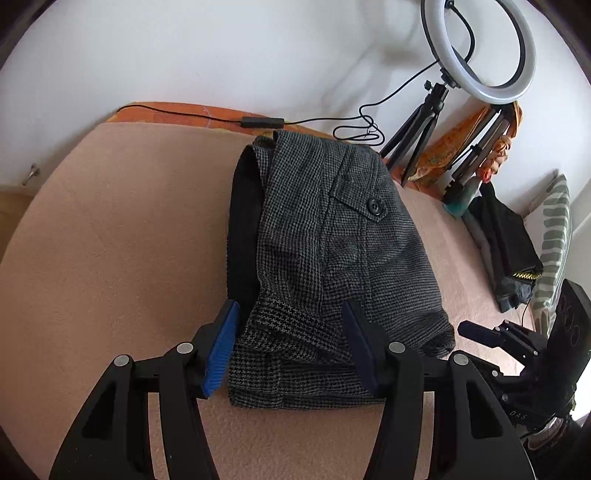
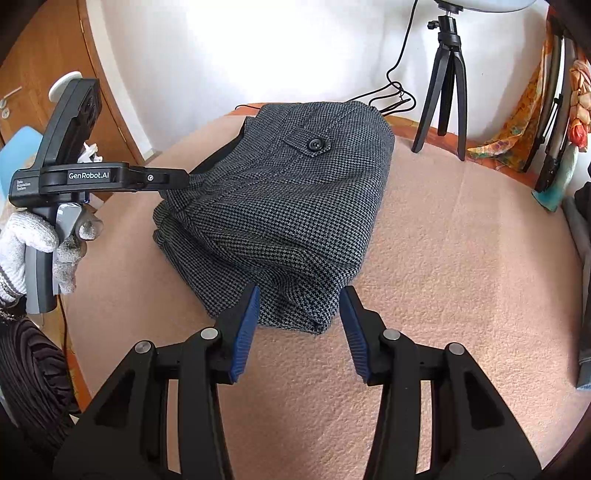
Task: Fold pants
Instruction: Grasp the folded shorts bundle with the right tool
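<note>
while the folded grey houndstooth pants (image 1: 332,258) lay bunched toward the far edge of the pink blanket (image 1: 110,258), both claws stood partly open over their near end. the left gripper (image 1: 291,347) straddled a hem corner without pinching it; the right gripper (image 2: 299,328) bracketed another corner, pads clear of the cloth. a ring light (image 1: 480,48) stood at the far right corner.

The ring light (image 2: 484,3) is cut off at the top edge.
</note>
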Demonstrator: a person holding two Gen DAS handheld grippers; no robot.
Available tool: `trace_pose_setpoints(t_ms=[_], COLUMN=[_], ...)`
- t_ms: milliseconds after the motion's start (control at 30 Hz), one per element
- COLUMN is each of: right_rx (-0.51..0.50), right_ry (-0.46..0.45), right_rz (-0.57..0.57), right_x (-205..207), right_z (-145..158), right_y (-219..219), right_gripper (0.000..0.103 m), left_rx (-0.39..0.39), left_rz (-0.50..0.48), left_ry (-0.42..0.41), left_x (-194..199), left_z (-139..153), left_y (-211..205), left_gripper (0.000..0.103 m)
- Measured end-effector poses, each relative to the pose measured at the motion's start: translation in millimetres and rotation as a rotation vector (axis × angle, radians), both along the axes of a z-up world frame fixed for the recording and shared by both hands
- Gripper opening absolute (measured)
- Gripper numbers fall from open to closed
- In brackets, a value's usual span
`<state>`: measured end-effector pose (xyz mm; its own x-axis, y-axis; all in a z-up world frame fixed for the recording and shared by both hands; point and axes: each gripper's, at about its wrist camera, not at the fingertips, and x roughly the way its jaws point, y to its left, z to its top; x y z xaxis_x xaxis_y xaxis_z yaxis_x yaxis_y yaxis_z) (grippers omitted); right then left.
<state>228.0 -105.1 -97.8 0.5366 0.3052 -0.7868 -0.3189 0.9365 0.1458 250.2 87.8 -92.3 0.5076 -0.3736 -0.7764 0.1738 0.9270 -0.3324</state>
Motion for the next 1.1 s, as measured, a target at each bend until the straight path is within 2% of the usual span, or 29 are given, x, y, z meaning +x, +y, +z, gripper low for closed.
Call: trace_pose_setpoints(t_ms=[33,67,100,200,300,467,533,633,733,767,800,867,967,1100], right_rx=[-0.022,-0.042,-0.056,-0.097,-0.128,-0.132,-0.124,-0.038,0.056,0.091,0.126,0.185,0.263,0.283], right_ry=[-0.001,-0.005,-0.006,-0.013,-0.014,0.01,0.01,0.03,0.037,0.039,0.035,0.017,0.04,0.054], right_rz=[0.004,0.006,0.016,0.047,0.068,0.072,0.074,0.039,-0.006,-0.017,-0.034,-0.068,-0.094,-0.101], right_x=[3,5,7,3,-6,-6,-5,-4,-2,0,1,1,2,4], right_z=[-3,-5,-7,-7,-6,-11,-8,-2,6,9,12,17,18,16], right_y=[3,6,9,16,13,9,9,-3,-16,-19,-23,-30,-37,-38], right_gripper=[0.046,0.034,0.013,0.01,0.009,0.009,0.009,0.011,0.02,0.035,0.055,0.07,0.074,0.075], left_rx=[0.004,0.003,0.007,0.014,0.026,0.051,0.005,-0.143,-0.282,-0.314,-0.344,-0.393,-0.475,-0.537], left_rz=[0.003,0.008,0.013,0.017,-0.012,-0.012,0.013,0.069,0.14,0.158,0.176,0.217,0.317,0.426], left_ry=[0.01,0.02,0.029,0.052,0.071,0.036,0.046,0.096,0.135,0.145,0.152,0.169,0.208,0.3], left_x=[1,1,2,5,6,1,0,-7,-22,-27,-32,-41,-50,-54], left_z=[-4,-7,-10,-19,-28,-19,-16,-11,-8,-8,-8,-11,-24,-47], left_y=[1,2,4,8,6,5,12,29,42,44,45,48,56,65], left_gripper=[0.056,0.056,0.056,0.057,0.061,0.064,0.062,0.062,0.062,0.062,0.062,0.062,0.062,0.062])
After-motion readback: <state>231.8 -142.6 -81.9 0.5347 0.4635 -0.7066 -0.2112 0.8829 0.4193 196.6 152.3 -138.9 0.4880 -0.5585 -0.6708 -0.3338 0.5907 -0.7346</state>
